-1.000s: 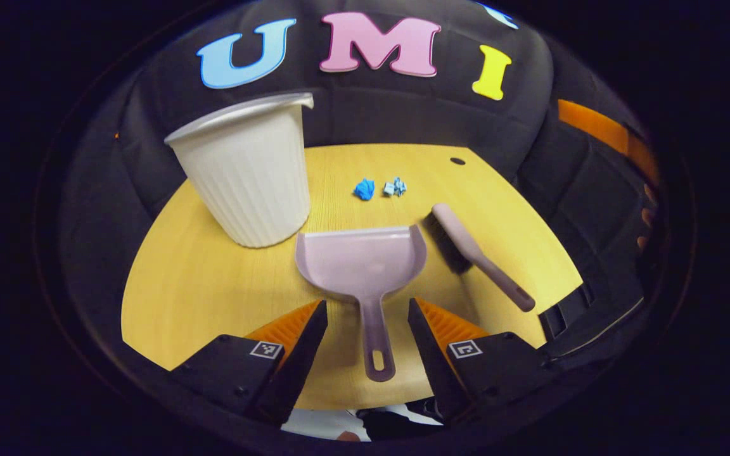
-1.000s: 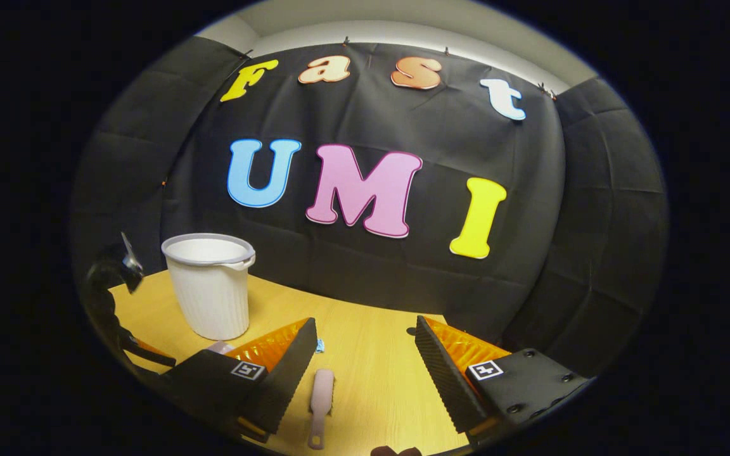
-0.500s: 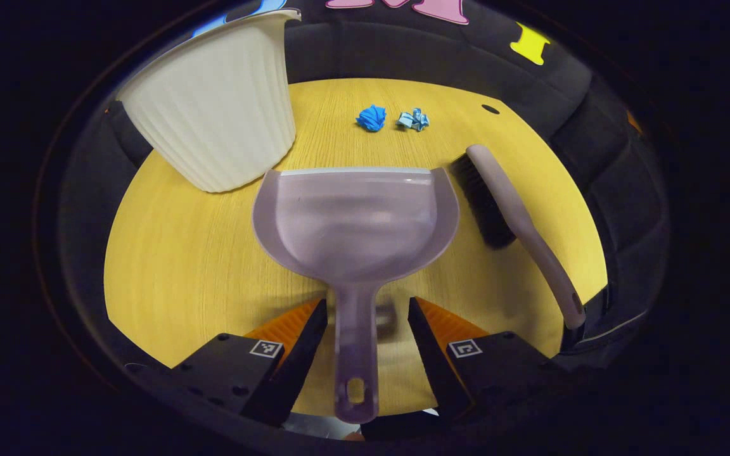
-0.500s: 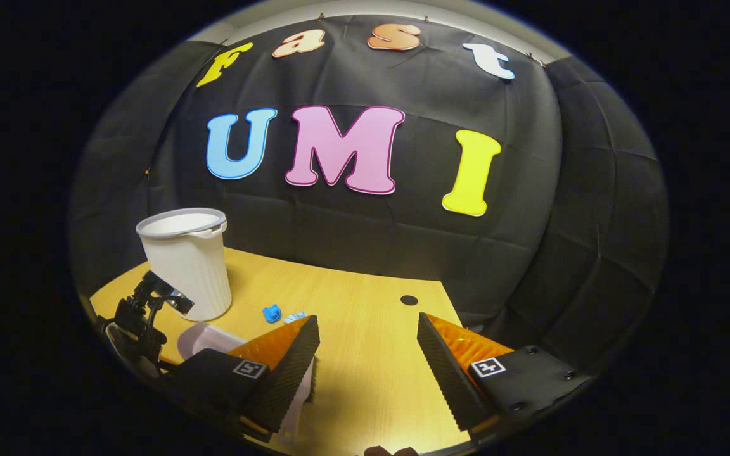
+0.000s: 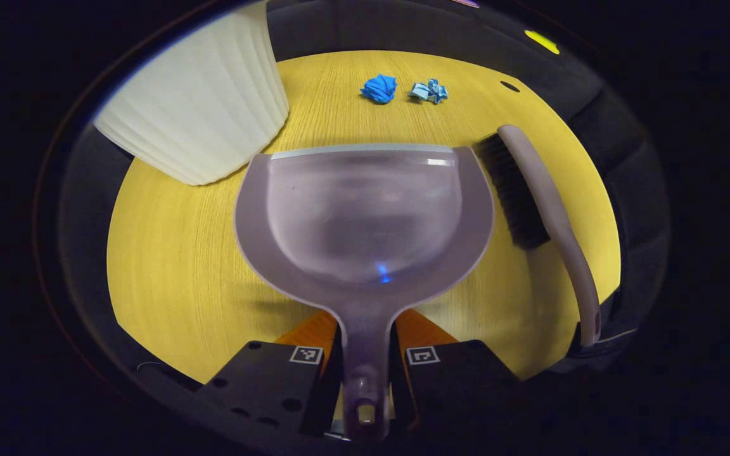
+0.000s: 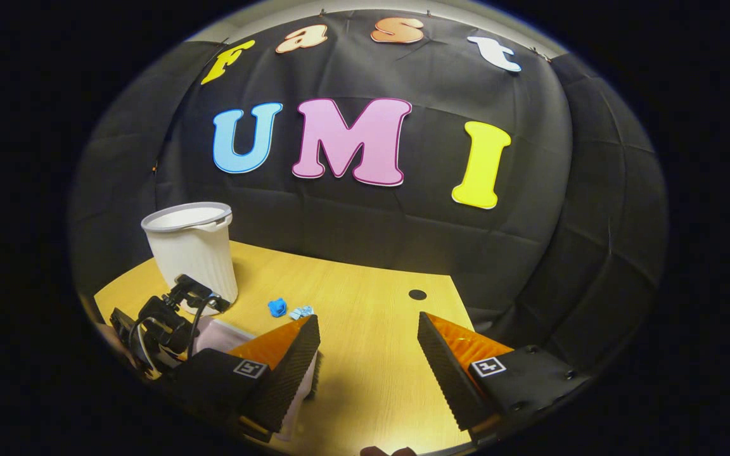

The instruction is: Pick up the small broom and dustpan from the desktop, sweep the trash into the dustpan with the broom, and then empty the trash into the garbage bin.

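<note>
Between my left gripper (image 5: 365, 370) jaws the dustpan (image 5: 365, 215) handle sits pinched; broom (image 5: 539, 196) lies right. My right gripper (image 6: 368, 354), jaws spread, must next take the broom.

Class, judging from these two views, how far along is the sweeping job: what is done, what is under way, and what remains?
Done: the left hand-held gripper is closed on the dustpan handle. Under way: the right hand-held gripper is open above the desk, the broom lying ungrasped. Left: grasp the broom, sweep both blue paper scraps into the dustpan, then empty it into the white bin.
</note>
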A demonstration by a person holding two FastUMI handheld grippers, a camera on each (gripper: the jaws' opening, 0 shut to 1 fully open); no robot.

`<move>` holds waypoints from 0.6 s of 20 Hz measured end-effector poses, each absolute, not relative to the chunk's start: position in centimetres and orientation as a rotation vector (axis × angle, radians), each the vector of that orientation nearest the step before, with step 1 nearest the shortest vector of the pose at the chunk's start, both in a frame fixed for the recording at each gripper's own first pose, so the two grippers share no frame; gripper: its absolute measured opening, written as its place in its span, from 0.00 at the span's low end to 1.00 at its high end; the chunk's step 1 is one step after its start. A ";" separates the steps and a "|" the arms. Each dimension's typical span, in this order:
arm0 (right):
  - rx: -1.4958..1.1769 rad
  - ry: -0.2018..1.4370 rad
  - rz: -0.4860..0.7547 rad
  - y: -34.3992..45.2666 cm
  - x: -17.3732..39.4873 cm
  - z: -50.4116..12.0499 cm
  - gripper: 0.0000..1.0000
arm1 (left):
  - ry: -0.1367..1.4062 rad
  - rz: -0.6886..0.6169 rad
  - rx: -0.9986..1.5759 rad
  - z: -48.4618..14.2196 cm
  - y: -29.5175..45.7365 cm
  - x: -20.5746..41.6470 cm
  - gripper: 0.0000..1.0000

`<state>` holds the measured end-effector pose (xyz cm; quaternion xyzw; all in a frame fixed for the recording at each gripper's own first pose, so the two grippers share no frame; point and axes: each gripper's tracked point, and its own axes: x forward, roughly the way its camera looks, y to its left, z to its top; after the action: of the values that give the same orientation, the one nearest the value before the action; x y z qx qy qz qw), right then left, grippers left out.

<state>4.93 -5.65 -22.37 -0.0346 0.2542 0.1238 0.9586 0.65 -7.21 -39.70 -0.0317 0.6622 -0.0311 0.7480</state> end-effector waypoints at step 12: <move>-0.128 1.232 0.371 0.1 -3.4 -33.5 1.00 | 1.336 -0.171 -0.089 -38.4 -6.5 -0.8 0.31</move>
<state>-3.36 0.09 -33.50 -0.0598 0.5738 0.1729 0.7983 -0.80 -6.49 -38.44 -0.0410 0.6186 -0.0791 0.7807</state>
